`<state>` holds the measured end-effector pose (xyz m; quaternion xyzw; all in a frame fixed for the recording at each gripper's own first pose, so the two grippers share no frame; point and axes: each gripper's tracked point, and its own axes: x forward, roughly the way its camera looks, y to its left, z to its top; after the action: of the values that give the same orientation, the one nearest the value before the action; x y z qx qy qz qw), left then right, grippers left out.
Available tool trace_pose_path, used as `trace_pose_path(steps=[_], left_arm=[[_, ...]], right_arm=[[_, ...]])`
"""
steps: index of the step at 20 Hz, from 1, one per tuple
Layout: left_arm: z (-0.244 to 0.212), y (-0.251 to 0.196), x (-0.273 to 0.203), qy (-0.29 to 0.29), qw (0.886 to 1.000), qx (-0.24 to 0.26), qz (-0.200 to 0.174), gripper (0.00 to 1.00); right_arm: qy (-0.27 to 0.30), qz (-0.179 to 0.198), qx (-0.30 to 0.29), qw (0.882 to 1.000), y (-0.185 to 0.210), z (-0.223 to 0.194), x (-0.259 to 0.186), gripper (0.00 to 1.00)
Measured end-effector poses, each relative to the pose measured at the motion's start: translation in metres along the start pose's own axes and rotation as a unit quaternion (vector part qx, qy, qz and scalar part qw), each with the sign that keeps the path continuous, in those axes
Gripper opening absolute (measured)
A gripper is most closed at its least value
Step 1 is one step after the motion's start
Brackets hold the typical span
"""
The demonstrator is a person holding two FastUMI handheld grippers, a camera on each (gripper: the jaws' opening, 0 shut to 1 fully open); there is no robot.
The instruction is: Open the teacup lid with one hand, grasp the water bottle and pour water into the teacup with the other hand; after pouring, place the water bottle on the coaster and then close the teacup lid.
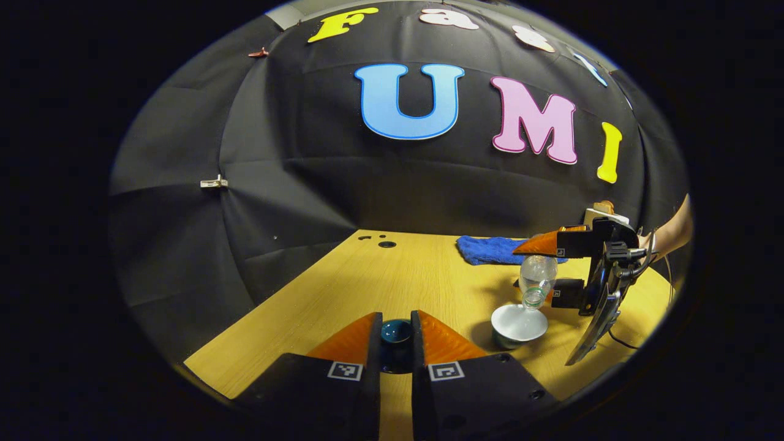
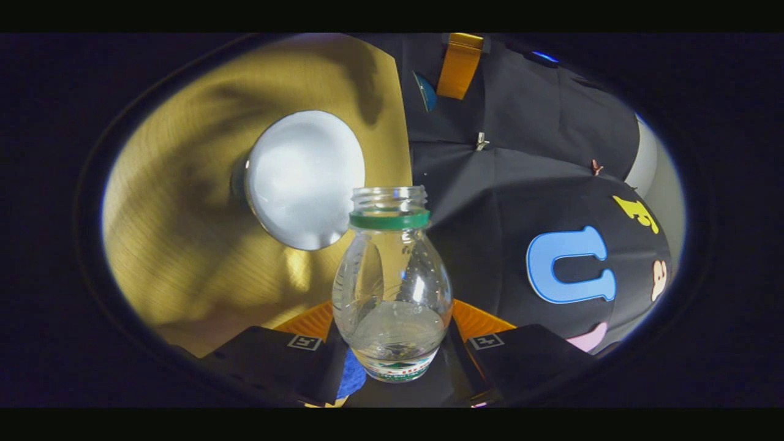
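My left gripper (image 1: 396, 315) is shut on the dark teal teacup lid (image 1: 396, 332) and holds it above the table's near edge. To its right stands the open teacup (image 1: 519, 324), white inside. My right gripper (image 1: 554, 269) is shut on the clear water bottle (image 1: 538, 275), which is tipped with its mouth down just over the cup. In the right gripper view the uncapped bottle (image 2: 392, 275) with a green neck ring sits between the fingers of my right gripper (image 2: 392, 318), its mouth pointing at the teacup (image 2: 303, 177). A little water shows inside the bottle. The lid (image 2: 424, 90) shows farther off.
A blue cloth (image 1: 490, 250) lies at the back of the wooden table (image 1: 367, 282), behind the bottle. Small dark holes (image 1: 386, 244) mark the table's far left part. A person's forearm (image 1: 674, 229) reaches in from the right behind the right gripper.
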<state>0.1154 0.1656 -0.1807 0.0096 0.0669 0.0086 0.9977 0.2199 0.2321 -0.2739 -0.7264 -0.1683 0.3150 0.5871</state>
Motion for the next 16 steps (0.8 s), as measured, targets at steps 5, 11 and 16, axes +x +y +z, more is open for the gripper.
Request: trace_pose_path(steps=[5, 11, 16], left_arm=[[-0.0064, 0.0028, -0.0007, 0.006, 1.0, -0.001, 0.002, 0.24], [-0.0066, -0.0015, -0.0002, 0.007, 1.0, -0.001, -0.003, 0.21], [-0.0049, -0.0021, 0.0001, 0.003, 1.0, 0.002, -0.006, 0.24]], right_arm=[[-0.016, 0.006, -0.026, 1.0, 0.0005, 0.0039, 0.0049, 0.71], [-0.026, 0.011, -0.053, 0.998, 0.0017, 0.0061, 0.0051, 0.71], [-0.029, 0.016, -0.064, 0.997, -0.0004, 0.0037, 0.0094, 0.71]])
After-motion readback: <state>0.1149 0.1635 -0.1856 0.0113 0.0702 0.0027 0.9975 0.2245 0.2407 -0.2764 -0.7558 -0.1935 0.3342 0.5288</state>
